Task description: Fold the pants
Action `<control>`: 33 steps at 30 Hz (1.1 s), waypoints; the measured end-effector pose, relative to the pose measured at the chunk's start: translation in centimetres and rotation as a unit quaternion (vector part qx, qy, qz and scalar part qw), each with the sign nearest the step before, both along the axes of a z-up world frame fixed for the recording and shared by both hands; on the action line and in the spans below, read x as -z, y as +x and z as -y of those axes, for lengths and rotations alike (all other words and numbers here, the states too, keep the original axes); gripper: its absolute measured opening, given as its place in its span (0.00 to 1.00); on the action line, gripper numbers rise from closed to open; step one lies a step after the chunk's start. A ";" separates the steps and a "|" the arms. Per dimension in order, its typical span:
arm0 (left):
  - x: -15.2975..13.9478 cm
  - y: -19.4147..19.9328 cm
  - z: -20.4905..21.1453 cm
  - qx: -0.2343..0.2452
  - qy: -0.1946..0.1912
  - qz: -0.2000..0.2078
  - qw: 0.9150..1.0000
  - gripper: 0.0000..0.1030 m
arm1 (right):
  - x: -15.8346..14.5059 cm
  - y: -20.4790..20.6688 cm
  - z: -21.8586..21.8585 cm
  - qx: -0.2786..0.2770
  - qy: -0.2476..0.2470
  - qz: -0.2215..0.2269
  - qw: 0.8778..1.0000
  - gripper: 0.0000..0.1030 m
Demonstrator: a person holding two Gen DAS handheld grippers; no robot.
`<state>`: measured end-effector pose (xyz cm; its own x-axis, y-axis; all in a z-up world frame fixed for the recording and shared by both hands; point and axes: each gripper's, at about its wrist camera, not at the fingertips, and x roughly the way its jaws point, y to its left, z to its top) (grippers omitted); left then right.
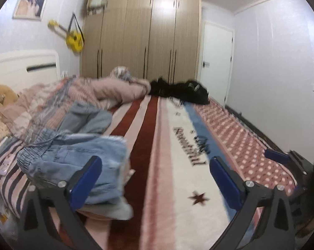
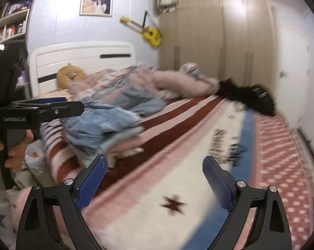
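We see a bed with a striped blanket on it. The left hand-held gripper has its blue fingers wide apart, and nothing is between them. The right hand-held gripper is wide apart too, with only the blanket under the gap.

The folded blue pants lie on a pile of folded clothes at the near left side of the bed. In the left view they sit just behind the left finger, not in the gap. In the right view the pants are to the left and a bit farther off than the fingers, well clear of them (the picture is blurry there).

A black piece of clothing lies at the far end of the bed, near a wardrobe. A hand holds the left tool's grip at the left edge of the right view.
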<state>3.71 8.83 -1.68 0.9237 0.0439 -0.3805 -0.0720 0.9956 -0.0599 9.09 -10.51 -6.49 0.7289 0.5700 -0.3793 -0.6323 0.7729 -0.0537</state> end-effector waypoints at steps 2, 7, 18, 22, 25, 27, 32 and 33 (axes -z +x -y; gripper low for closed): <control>0.0 -0.8 2.6 -0.002 0.014 0.024 1.000 0.99 | -0.3 -1.5 2.4 0.024 0.002 0.030 0.999 0.96; 0.5 -1.9 5.8 0.003 0.012 0.056 0.998 0.99 | -0.3 -4.8 6.6 0.072 0.029 0.072 0.994 0.99; 0.9 -1.9 7.6 0.016 0.018 0.061 0.998 0.99 | -0.3 -7.3 10.3 0.128 0.051 0.093 0.986 0.99; 1.0 -1.8 7.5 0.016 0.018 0.060 0.998 0.99 | -0.3 -7.3 10.2 0.132 0.047 0.093 0.986 0.99; 1.2 -1.8 7.6 0.017 0.017 0.057 0.998 0.99 | -0.3 -7.4 10.0 0.137 0.041 0.097 0.985 0.99; 1.3 -1.7 7.6 0.020 0.018 0.056 0.998 0.99 | -0.4 -7.4 10.0 0.137 0.041 0.097 0.985 0.99; 1.5 -1.5 7.5 0.024 0.015 0.053 0.998 0.99 | -0.4 -7.3 9.9 0.140 0.042 0.098 0.984 0.99; 1.6 -1.5 7.4 0.024 0.015 0.053 0.998 0.99 | -0.4 -7.3 9.9 0.140 0.042 0.098 0.984 0.99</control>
